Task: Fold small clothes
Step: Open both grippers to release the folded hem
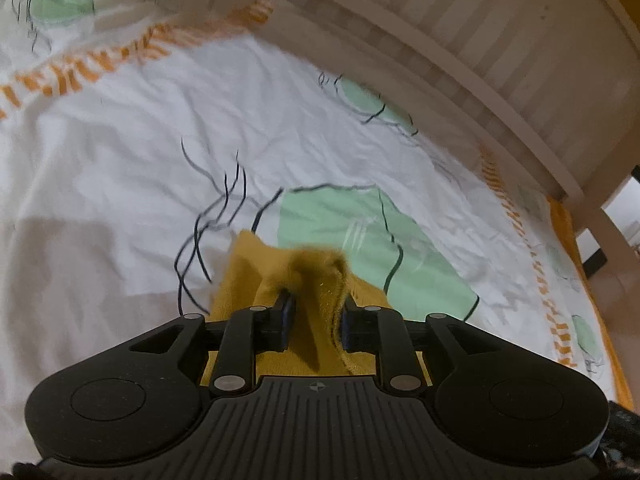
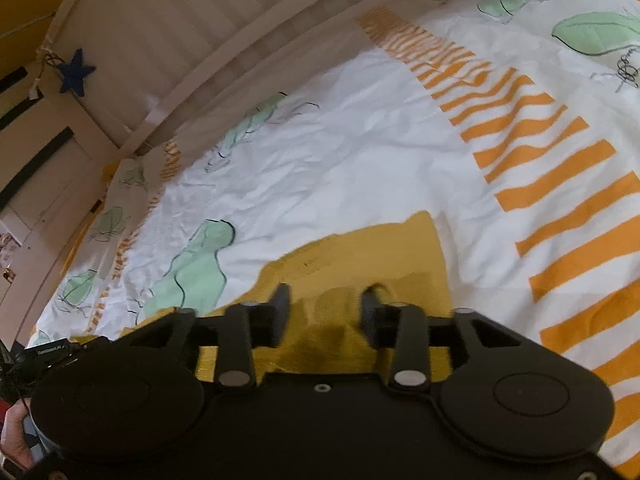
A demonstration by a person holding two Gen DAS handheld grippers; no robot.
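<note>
A mustard-yellow garment [image 1: 280, 276] is seen bunched up between the fingers [image 1: 285, 312] of the left gripper [image 1: 316, 312]. The fingers are partly closed, with a ridge of the cloth standing in the gap and touching the right finger; a firm pinch cannot be confirmed from this view. The rest of the cloth hangs down under the gripper body, lifted off the bed sheet [image 1: 140, 152].

In the right wrist view the same mustard-yellow garment [image 2: 372, 248] is spread flatter on the bed sheet [image 2: 320, 160], one corner pointing to the far side. The right gripper [image 2: 326, 312] is held just above it, fingers [image 2: 280, 312] set well apart, and a shaded fold of cloth is seen in the gap (whether cloth is caught by either finger cannot be told; the frame is blurred).

The sheet is white and creased, printed with pale green patches outlined in dark line and a band of orange stripes [image 2: 560, 184] on the right. A pale slatted bed rail [image 1: 460, 32] is noted along the far right edge in the left view, and at far left in the right view, where a dark blue star [image 2: 74, 70] is fixed to it.
</note>
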